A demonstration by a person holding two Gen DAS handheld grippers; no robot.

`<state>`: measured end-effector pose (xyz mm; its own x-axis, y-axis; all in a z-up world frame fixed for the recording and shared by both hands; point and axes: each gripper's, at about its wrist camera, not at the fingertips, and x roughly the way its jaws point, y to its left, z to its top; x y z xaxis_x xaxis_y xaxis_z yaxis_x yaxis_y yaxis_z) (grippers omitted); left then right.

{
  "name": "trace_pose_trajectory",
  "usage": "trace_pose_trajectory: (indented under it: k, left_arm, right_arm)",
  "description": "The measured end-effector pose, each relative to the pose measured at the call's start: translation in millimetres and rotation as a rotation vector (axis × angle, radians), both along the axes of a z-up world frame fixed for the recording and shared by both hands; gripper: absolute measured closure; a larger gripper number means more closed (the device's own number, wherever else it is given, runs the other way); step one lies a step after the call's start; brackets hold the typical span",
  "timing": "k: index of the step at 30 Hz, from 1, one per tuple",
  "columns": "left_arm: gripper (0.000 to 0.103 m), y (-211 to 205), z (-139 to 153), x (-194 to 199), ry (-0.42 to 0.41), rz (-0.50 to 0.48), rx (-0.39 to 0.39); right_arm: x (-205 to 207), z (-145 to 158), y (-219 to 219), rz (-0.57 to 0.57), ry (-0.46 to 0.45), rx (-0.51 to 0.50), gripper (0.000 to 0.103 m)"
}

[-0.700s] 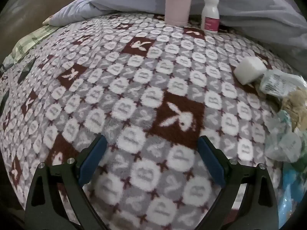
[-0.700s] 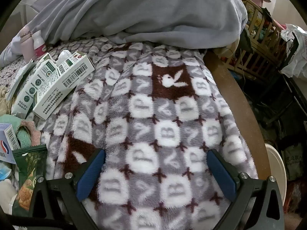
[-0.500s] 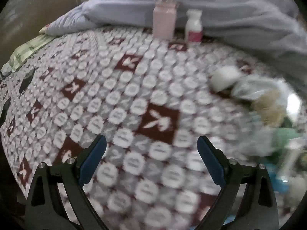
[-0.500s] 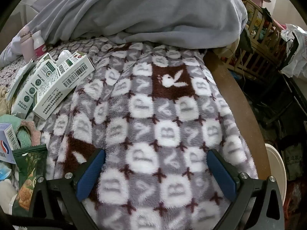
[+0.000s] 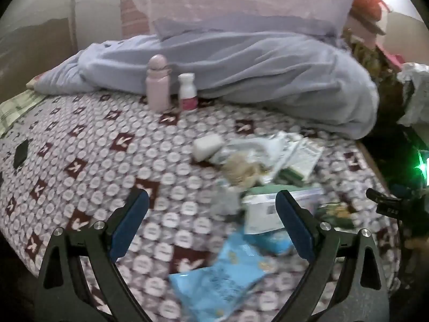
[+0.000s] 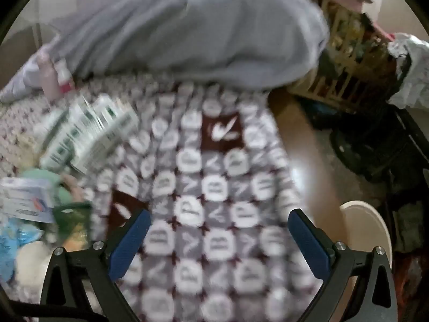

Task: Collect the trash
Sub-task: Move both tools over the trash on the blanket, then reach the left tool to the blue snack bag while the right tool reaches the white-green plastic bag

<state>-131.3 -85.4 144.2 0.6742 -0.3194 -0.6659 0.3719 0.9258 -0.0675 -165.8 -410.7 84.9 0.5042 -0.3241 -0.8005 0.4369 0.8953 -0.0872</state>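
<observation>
Your left gripper [image 5: 211, 225] is spread wide, holding nothing — trash pile [image 5: 257, 166] just ahead, blue wrapper [image 5: 219, 279] under the jaws; your right gripper [image 6: 218, 238] is also wide and empty over the patterned blanket [image 6: 214, 187] — white-green boxes [image 6: 88, 131] ahead-left, blurred.

trash pile [image 5: 257, 177] on blanket [image 5: 88, 150] (blurred)

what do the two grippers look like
Both look alike. The left gripper and right gripper have black frames with triangular cut-outs, round silver screws, and two fingers faced with blue pads. No cables, sleeves or markings show.
</observation>
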Motion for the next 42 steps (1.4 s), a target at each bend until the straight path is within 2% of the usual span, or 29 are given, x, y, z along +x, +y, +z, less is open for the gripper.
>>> trace_pose_trajectory:
  k: [4,8,13,18,21,42]
  left_arm:
    - [0.008,-14,15,-14,-0.039,-0.034,-0.032]
    - [0.008,-24,21,-22,-0.056,-0.052,-0.037]
    - [0.008,-27,26,-32,-0.074,-0.058,-0.053]
    - [0.008,-26,34,-38,-0.105,-0.041,-0.073]
    - [0.008,-25,37,-37,-0.111,-0.030,-0.083]
    - [0.008,-21,41,-38,-0.137,0.002,-0.075]
  right_arm:
    - [-31,44,11,0.000,-0.084,-0.029,0.000]
    - [-50,79,43,0.006,-0.173,-0.074,0.000]
    - [-63,104,66,0.001,-0.275,-0.069,0.000]
    - [-61,110,78,0.010,-0.319,-0.050,0.000]
    - [-63,112,82,0.006,-0.343,-0.074,0.000]
    - [-62,117,94,0.033,-0.355,-0.095,0.000]
